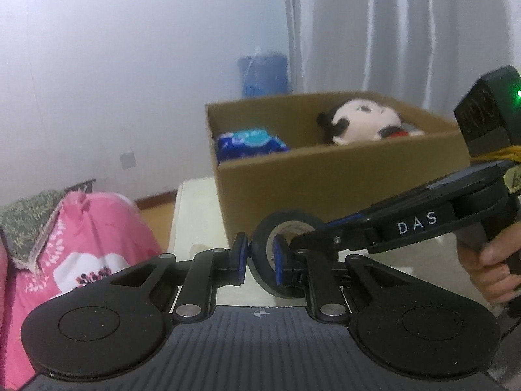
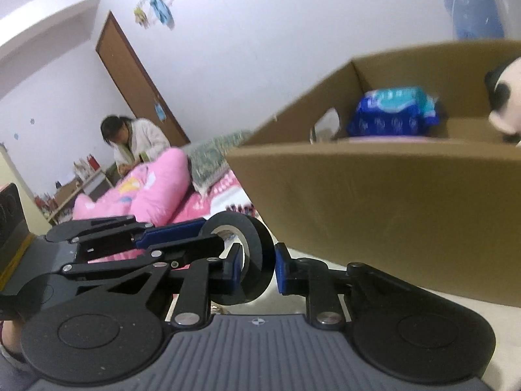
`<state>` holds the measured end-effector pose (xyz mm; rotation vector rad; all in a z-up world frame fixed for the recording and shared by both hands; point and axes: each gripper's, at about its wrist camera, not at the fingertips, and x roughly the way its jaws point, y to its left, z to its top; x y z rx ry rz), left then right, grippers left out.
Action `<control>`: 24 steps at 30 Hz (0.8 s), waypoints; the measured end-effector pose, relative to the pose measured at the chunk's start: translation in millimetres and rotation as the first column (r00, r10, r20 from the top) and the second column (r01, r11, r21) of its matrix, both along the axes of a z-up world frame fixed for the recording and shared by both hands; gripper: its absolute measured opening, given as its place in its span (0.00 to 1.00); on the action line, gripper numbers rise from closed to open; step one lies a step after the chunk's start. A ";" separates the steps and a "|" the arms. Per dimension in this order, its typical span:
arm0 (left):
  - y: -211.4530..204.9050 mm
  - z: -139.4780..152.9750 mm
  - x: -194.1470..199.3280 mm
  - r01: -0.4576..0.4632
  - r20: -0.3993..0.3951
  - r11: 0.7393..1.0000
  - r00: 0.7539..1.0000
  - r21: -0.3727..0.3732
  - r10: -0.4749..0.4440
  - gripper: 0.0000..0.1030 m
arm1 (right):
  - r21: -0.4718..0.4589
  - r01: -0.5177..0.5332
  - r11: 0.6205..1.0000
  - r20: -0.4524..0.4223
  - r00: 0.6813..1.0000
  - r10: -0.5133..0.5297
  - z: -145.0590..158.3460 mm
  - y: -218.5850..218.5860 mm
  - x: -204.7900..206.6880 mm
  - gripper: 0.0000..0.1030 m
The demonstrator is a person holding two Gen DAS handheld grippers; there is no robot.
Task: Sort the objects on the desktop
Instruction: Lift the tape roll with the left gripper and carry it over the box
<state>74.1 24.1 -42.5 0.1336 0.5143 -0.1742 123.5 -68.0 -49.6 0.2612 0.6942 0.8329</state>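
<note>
left tool (image 1: 259, 257): closed on tape roll (image 1: 260, 257), one pad through its hole | right tool (image 2: 259, 268): open, straddling roll's wall | box (image 1: 342, 176): 12 o'clock

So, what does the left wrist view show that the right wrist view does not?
Only the left wrist view shows the plush doll's face, the curtain and the hand holding the right gripper. Only the right wrist view shows a seated person, the brown door and the box's handle hole. Both show the black tape roll held between both grippers, the cardboard box, the blue packet and pink bedding.
</note>
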 end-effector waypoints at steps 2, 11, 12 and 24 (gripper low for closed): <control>-3.8 6.6 -9.4 -0.010 0.054 1.000 0.998 -0.014 0.010 0.15 | 0.015 0.011 1.000 0.046 0.999 -0.012 9.8 -4.9 -9.9 0.22; -29.7 43.3 -34.7 -0.014 0.232 0.998 0.973 0.053 0.001 0.15 | 0.066 0.034 0.997 0.196 0.980 -0.046 57.4 -23.0 -34.6 0.22; -29.3 48.0 -35.2 -0.010 0.242 0.999 0.970 0.035 0.001 0.15 | 0.070 0.040 0.997 0.218 0.975 -0.055 62.4 -24.6 -37.9 0.22; -48.6 82.6 -14.2 0.021 0.306 0.999 0.951 0.048 -0.034 0.14 | 0.070 0.069 0.995 0.355 0.931 -0.090 102.6 -46.4 -41.2 0.22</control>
